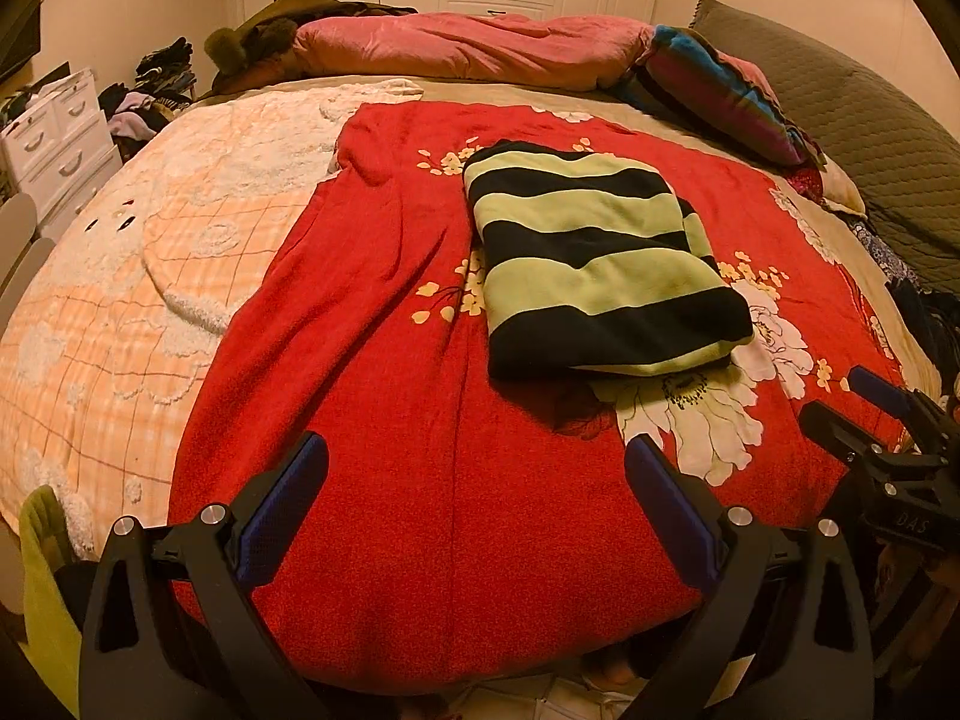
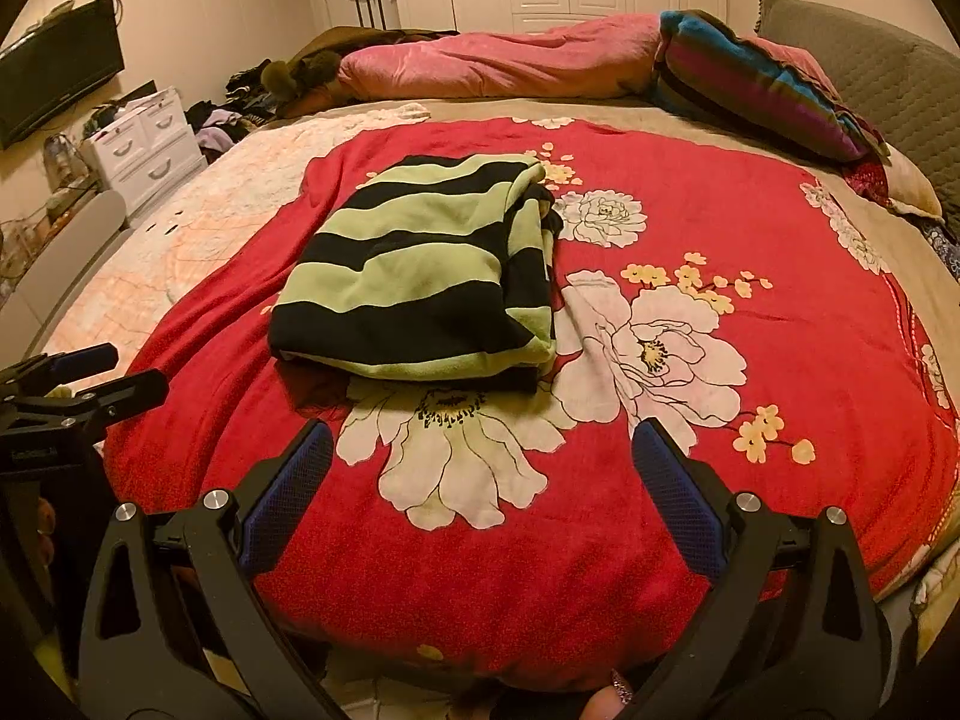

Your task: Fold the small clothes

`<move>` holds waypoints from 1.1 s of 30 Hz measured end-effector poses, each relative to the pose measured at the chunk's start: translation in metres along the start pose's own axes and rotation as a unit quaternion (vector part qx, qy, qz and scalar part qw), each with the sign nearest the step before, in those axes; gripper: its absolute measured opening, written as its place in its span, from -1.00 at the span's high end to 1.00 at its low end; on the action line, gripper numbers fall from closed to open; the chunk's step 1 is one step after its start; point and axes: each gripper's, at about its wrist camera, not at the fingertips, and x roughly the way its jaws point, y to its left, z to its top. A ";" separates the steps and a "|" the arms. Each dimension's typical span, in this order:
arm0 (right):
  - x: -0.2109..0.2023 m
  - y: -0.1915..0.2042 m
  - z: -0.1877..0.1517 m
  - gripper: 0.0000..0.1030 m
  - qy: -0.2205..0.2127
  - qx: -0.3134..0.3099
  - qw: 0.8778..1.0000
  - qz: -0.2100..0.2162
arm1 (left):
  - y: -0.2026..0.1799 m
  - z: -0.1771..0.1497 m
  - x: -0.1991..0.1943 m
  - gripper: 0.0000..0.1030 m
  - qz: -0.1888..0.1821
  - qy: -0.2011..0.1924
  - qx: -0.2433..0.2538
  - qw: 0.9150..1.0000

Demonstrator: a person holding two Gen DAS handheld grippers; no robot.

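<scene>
A green and black striped garment [image 1: 600, 252] lies folded into a rectangle on the red floral blanket [image 1: 372, 432]; it also shows in the right wrist view [image 2: 420, 276]. My left gripper [image 1: 477, 456] is open and empty, above the blanket's near edge, short of the garment. My right gripper [image 2: 480, 444] is open and empty, just in front of the garment's near edge. The right gripper also shows at the right of the left wrist view [image 1: 858, 408], and the left gripper at the left of the right wrist view [image 2: 114, 372].
A peach checked blanket [image 1: 120, 276] covers the bed's left side. A pink duvet [image 1: 468, 48] and striped pillow [image 1: 720, 90] lie at the head. White drawers [image 1: 54, 138] and a clothes pile [image 1: 150, 96] stand left of the bed.
</scene>
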 end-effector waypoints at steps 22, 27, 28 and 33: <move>0.001 -0.002 0.000 -0.82 0.002 0.001 1.000 -0.003 | 0.000 0.001 -0.001 -0.92 0.010 -0.003 -0.001 1.000; 0.001 -0.002 0.000 -0.82 0.002 0.001 1.000 -0.003 | 0.000 0.001 -0.002 -0.92 0.012 -0.003 -0.002 1.000; 0.001 -0.003 0.001 -0.82 0.002 0.002 1.000 -0.002 | 0.000 0.001 -0.002 -0.92 0.012 -0.003 -0.001 1.000; 0.001 -0.002 0.001 -0.82 0.002 0.002 1.000 -0.003 | 0.000 0.001 -0.002 -0.92 0.013 -0.003 -0.001 1.000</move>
